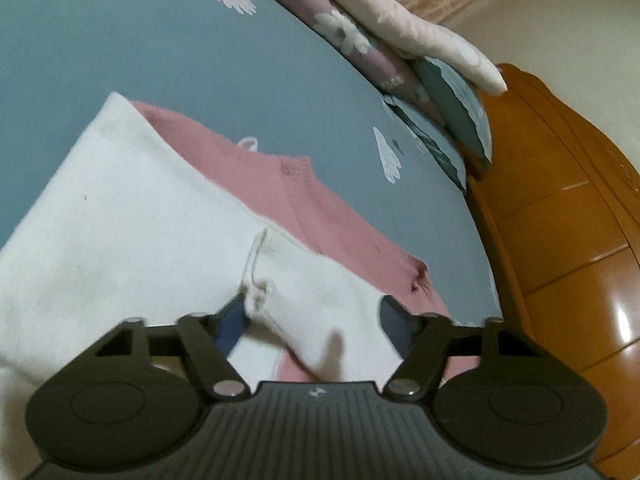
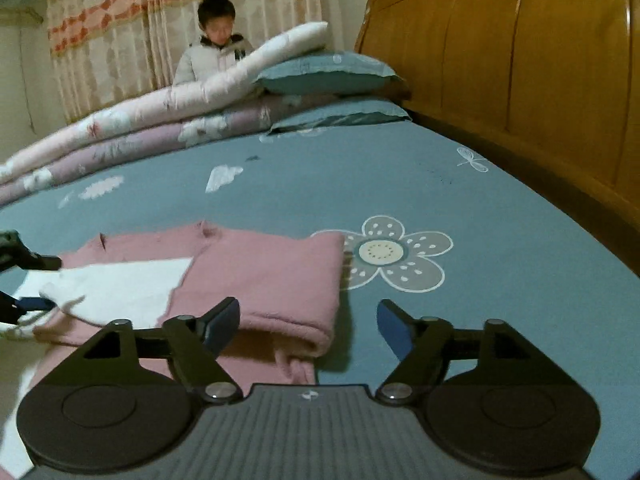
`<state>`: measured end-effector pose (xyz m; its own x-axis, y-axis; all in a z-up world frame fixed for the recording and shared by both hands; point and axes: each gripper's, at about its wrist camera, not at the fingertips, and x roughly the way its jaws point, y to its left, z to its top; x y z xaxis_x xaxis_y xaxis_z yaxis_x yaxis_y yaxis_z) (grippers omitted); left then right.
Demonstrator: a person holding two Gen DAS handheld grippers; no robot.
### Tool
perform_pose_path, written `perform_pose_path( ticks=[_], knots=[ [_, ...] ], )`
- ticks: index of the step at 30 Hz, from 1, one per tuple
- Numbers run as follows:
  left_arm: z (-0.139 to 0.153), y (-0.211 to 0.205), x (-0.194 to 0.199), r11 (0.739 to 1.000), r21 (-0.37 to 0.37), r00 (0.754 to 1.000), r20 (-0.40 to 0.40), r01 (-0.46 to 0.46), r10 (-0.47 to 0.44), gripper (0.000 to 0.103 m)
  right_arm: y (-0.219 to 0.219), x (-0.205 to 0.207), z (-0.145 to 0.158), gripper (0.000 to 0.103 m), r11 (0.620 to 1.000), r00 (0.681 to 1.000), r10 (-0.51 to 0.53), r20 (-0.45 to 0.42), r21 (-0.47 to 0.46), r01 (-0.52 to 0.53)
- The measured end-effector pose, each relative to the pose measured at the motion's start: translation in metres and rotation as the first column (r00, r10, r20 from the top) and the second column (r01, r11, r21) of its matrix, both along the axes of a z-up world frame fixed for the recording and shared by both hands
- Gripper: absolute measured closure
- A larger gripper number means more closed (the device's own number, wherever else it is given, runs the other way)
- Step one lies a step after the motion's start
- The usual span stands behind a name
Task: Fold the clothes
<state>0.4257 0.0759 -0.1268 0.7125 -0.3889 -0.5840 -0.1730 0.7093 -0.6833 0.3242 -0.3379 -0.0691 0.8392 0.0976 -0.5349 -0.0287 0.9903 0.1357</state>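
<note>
A white garment [image 1: 120, 232] lies on a folded pink garment [image 1: 304, 200] on the blue bed sheet [image 1: 140, 40]. My left gripper [image 1: 312, 316] is open, with a loose white corner of the garment [image 1: 304, 320] lying between its fingers. In the right wrist view the pink garment [image 2: 272, 276] is folded with a rounded edge, and the white garment [image 2: 120, 288] lies on its left part. My right gripper [image 2: 308, 324] is open and empty, just in front of the pink fold. The left gripper's fingers [image 2: 32, 304] show at the far left by the white cloth.
Rolled quilts [image 2: 140, 120] and blue pillows [image 2: 332, 72] are stacked at the far side of the bed. A wooden headboard [image 2: 500, 60] runs along the right. A child [image 2: 216, 48] sits behind the quilts, before a curtain [image 2: 100, 20].
</note>
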Motion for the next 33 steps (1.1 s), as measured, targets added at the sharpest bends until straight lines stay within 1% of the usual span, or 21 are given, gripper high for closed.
perform_pose_path(
  ticks=[1, 2, 3, 4, 5, 6, 9, 13, 14, 16, 19, 21, 23, 24, 25, 27, 28, 29, 30, 32, 33],
  knots=[
    [0.000, 0.000, 0.002, 1.000, 0.006, 1.000, -0.001, -0.008, 0.008, 0.057, -0.004, 0.001, -0.002, 0.023, 1.000, 1.000, 0.003, -0.010, 0.019, -0.003],
    [0.000, -0.001, 0.004, 1.000, 0.023, 1.000, -0.008, -0.006, 0.006, 0.062, -0.007, 0.001, -0.004, 0.023, 0.999, 1.000, 0.006, -0.020, 0.038, -0.005],
    [0.000, -0.004, 0.006, 0.999, 0.048, 1.000, -0.020, -0.004, 0.005, 0.070, -0.011, 0.002, -0.006, 0.023, 0.999, 0.999, 0.009, -0.030, 0.053, -0.008],
    [0.003, -0.006, 0.007, 0.997, 0.073, 1.000, -0.027, 0.001, 0.001, 0.078, -0.011, 0.005, -0.009, 0.023, 0.999, 0.999, 0.008, -0.046, 0.038, -0.006],
    [0.006, -0.009, 0.008, 0.994, 0.105, 1.000, -0.028, 0.014, -0.011, 0.082, -0.010, 0.007, -0.012, 0.023, 1.000, 0.998, 0.001, -0.062, 0.007, -0.001],
    [0.009, -0.012, 0.007, 0.991, 0.134, 0.999, -0.028, 0.023, -0.020, 0.095, -0.007, 0.008, -0.014, 0.023, 0.999, 0.997, 0.000, -0.076, -0.035, -0.003],
    [0.017, -0.017, 0.003, 0.982, 0.186, 1.000, -0.012, 0.030, -0.028, 0.096, 0.000, 0.008, -0.019, 0.023, 0.991, 0.995, 0.019, -0.095, -0.127, -0.031],
    [0.027, -0.017, -0.008, 0.976, 0.218, 0.999, 0.029, 0.028, -0.035, 0.096, -0.001, 0.009, -0.026, 0.023, 0.983, 0.992, 0.014, -0.123, -0.177, -0.036],
    [0.028, -0.017, -0.010, 0.974, 0.225, 0.999, 0.037, 0.028, -0.037, 0.096, -0.003, 0.010, -0.027, 0.023, 0.984, 0.992, 0.007, -0.123, -0.177, -0.029],
    [0.023, -0.018, -0.008, 0.971, 0.235, 0.999, 0.020, 0.034, -0.040, 0.096, -0.006, 0.016, -0.027, 0.023, 0.989, 0.992, 0.005, -0.124, -0.145, -0.023],
    [0.014, -0.019, -0.005, 0.968, 0.248, 0.999, -0.003, 0.043, -0.044, 0.096, -0.013, 0.027, -0.028, 0.023, 0.999, 0.992, 0.028, -0.120, -0.031, -0.032],
    [0.014, -0.018, -0.005, 0.969, 0.244, 0.999, 0.003, 0.045, -0.047, 0.096, -0.012, 0.031, -0.030, 0.023, 1.000, 0.994, 0.024, -0.106, -0.010, -0.025],
    [0.014, -0.017, -0.005, 0.970, 0.239, 0.999, 0.007, 0.049, -0.053, 0.096, -0.007, 0.035, -0.035, 0.023, 0.994, 0.994, -0.021, -0.104, -0.108, 0.010],
    [0.015, -0.016, -0.006, 0.970, 0.235, 0.998, 0.010, 0.054, -0.058, 0.096, -0.003, 0.037, -0.039, 0.022, 0.981, 0.994, -0.050, -0.094, -0.193, 0.031],
    [0.016, -0.015, -0.008, 0.970, 0.237, 0.998, 0.013, 0.059, -0.064, 0.096, -0.002, 0.038, -0.042, 0.022, 0.976, 0.995, -0.048, -0.091, -0.218, 0.028],
    [0.017, -0.016, -0.010, 0.968, 0.243, 0.997, 0.016, 0.069, -0.076, 0.096, -0.007, 0.040, -0.041, 0.021, 0.980, 0.995, -0.071, -0.077, -0.191, 0.055],
    [0.015, -0.017, -0.011, 0.964, 0.254, 0.997, 0.011, 0.076, -0.081, 0.096, -0.008, 0.041, -0.041, 0.021, 0.978, 0.995, -0.074, -0.064, -0.199, 0.060],
    [0.014, -0.019, -0.012, 0.961, 0.264, 0.996, 0.006, 0.082, -0.086, 0.096, -0.008, 0.042, -0.041, 0.021, 0.976, 0.996, -0.077, -0.053, -0.209, 0.064],
    [0.012, -0.021, -0.012, 0.958, 0.274, 0.996, 0.001, 0.088, -0.092, 0.096, -0.007, 0.045, -0.044, 0.018, 0.970, 0.995, -0.071, -0.063, -0.235, 0.054],
    [0.008, -0.022, -0.013, 0.955, 0.283, 0.995, -0.001, 0.093, -0.096, 0.096, -0.004, 0.052, -0.050, 0.015, 0.958, 0.995, -0.060, -0.084, -0.285, 0.034],
    [0.008, -0.022, -0.013, 0.955, 0.283, 0.995, 0.002, 0.093, -0.098, 0.096, -0.006, 0.051, -0.050, 0.015, 0.958, 0.995, -0.053, -0.087, -0.285, 0.026]
  ],
)
